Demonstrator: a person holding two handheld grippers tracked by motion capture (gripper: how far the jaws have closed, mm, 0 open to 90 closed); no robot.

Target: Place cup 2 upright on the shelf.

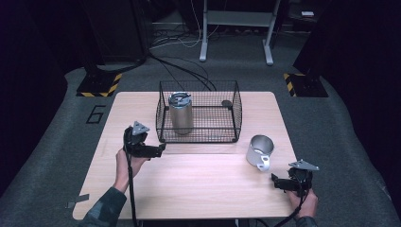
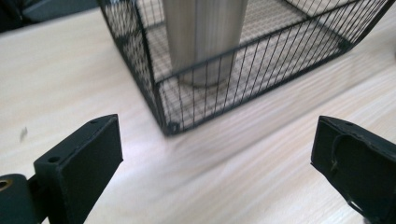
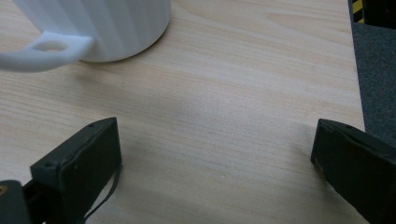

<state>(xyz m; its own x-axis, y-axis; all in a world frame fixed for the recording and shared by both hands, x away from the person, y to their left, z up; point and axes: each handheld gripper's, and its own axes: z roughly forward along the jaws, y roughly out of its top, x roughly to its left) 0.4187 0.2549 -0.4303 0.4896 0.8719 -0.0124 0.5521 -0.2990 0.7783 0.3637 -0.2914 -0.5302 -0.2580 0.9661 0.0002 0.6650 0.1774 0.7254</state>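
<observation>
I hold both grippers released: left gripper near the basket, right gripper near the mug. I judge a square, slow approach to the mug's handle best.

Wooden table, grey carpet, floor cables.

A lab: hazard-striped stand bases, floor cables, a numbered carpet marking

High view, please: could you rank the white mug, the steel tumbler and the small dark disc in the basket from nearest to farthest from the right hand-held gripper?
1. White ribbed mug, on the table just beyond the right hand-held gripper.
2. Small dark disc, basket's right rear.
3. Tall steel tumbler, basket's left side.
</observation>
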